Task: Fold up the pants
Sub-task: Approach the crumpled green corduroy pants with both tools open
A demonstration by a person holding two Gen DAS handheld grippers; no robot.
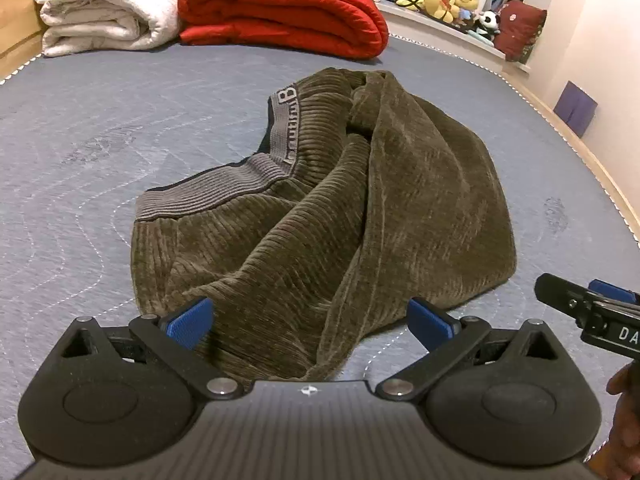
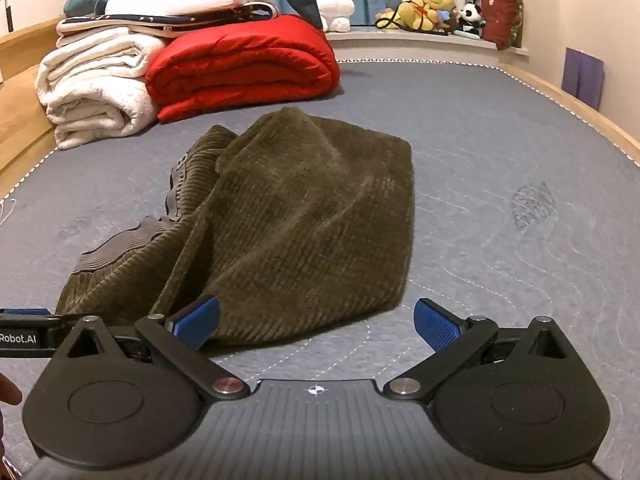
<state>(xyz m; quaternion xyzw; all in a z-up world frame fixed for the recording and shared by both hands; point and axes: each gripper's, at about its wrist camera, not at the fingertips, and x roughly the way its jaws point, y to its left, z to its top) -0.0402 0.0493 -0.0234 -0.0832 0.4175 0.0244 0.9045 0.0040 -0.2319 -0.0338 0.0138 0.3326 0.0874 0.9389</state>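
Olive-brown corduroy pants (image 1: 320, 208) lie bunched in a loose heap on the grey-blue mattress (image 1: 80, 152), with the grey ribbed waistband (image 1: 216, 192) turned to the left. They also show in the right wrist view (image 2: 304, 216). My left gripper (image 1: 310, 322) is open just above the near edge of the heap, blue pads spread to either side of the cloth. My right gripper (image 2: 316, 322) is open at the heap's near right corner, holding nothing. It also shows at the right edge of the left wrist view (image 1: 592, 304).
A folded red quilt (image 1: 280, 8) and a white blanket (image 1: 100, 12) lie at the far end of the mattress. Stuffed toys (image 1: 448, 0) sit on a ledge behind. A wooden bed rim (image 2: 580, 108) runs along the right side.
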